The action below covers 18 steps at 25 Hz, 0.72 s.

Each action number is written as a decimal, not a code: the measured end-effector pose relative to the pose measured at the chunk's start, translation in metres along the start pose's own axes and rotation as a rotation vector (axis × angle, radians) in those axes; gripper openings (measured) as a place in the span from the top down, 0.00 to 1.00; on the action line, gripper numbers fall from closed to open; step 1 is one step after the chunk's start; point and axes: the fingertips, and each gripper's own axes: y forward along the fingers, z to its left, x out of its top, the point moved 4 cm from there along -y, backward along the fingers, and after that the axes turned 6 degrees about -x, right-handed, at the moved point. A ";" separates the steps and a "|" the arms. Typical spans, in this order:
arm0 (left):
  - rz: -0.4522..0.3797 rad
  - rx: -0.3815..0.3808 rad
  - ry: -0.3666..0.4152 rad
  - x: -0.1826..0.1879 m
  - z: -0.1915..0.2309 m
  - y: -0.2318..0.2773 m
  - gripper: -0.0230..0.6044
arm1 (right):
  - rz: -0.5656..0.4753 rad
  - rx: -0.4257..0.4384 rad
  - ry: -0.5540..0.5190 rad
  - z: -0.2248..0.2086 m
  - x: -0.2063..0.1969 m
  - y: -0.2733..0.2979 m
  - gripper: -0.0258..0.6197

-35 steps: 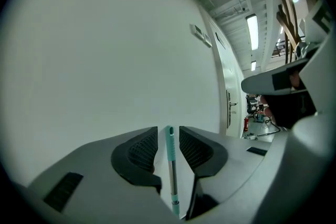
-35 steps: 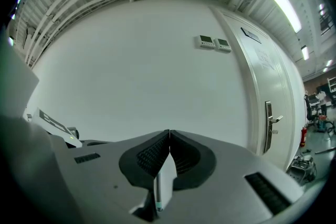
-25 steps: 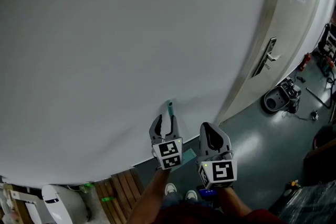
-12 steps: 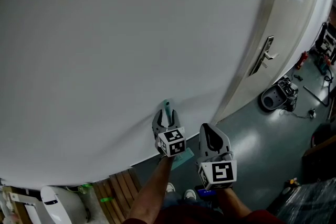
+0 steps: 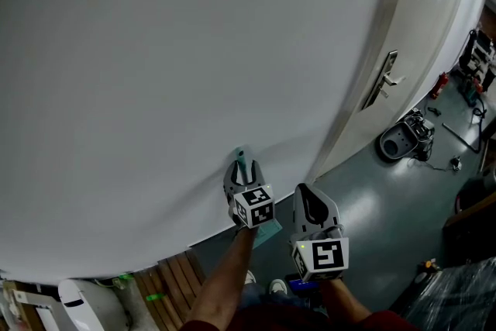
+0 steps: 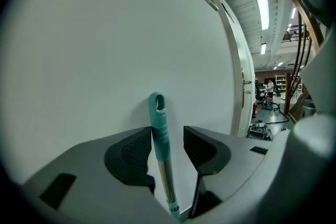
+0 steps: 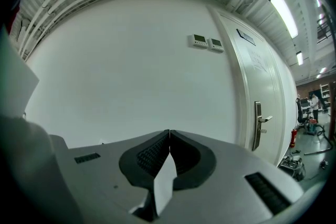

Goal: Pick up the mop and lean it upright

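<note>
Well, far left by the floor's edge sit wood slats (image 5: 174, 277), at the foot of the white wall (image 5: 155, 89). The mop (image 6: 159, 126) stands upright w/ its teal tip on that wall, roughly mid-wall, left of the door. My left gripper (image 5: 242, 172) sits round the handle just under the tip. Jaws apart, they've just been opening. The handle runs close along the left pad (image 6: 135, 150), w/ a clear gap to the right pad (image 6: 198, 147), so no squeeze on it. Can't tell if it brushes the left pad. Just right of that, my right gripper (image 7: 169, 134) is off the mop and faces the wall. Jaws closed tip to tip, nothing in them. Further right is the door (image 5: 434, 27) w/ its lever (image 5: 385, 80), and a round grey machine (image 5: 401, 137) on the floor by the door's foot.
</note>
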 end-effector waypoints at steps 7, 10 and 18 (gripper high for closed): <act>0.012 0.014 0.000 0.000 0.004 0.006 0.66 | 0.007 -0.003 -0.002 -0.001 -0.003 0.000 0.93; 0.018 0.028 -0.009 0.001 0.009 0.008 0.66 | 0.012 -0.002 -0.005 -0.001 -0.004 0.001 0.93; 0.023 0.017 -0.024 -0.001 0.012 0.008 0.78 | 0.010 0.003 -0.012 0.002 -0.003 0.000 0.93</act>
